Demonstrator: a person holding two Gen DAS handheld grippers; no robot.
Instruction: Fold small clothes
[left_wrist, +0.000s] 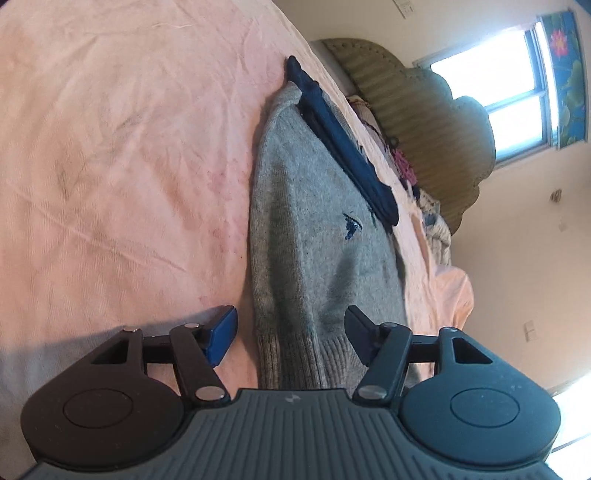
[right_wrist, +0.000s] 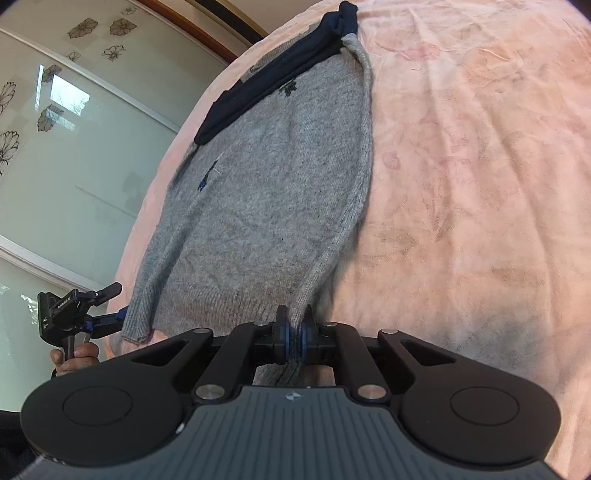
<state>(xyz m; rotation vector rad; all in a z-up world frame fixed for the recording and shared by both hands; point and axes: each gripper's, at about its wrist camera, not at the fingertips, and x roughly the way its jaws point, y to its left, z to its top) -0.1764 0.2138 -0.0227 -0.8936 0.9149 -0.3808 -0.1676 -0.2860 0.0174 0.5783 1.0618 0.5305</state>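
Observation:
A small grey knit sweater (left_wrist: 310, 221) with a navy collar (left_wrist: 343, 140) and small navy motifs lies flat on the pink bedsheet (left_wrist: 129, 147). My left gripper (left_wrist: 290, 332) is open and straddles one corner of the ribbed hem; the blue left pad stands clear of the knit. In the right wrist view this gripper (right_wrist: 120, 302) sits at the sweater's (right_wrist: 266, 192) left hem corner. My right gripper (right_wrist: 293, 332) is shut on the opposite hem corner, and the fabric is pinched between its blue pads.
A padded headboard (left_wrist: 417, 118) and a heap of clothes (left_wrist: 436, 218) lie beyond the sweater, under a bright window (left_wrist: 509, 92). Flowered sliding doors (right_wrist: 66, 147) stand past the bed's edge. A hand (right_wrist: 74, 360) holds the left gripper's handle. Bare sheet (right_wrist: 480, 184) stretches to the right.

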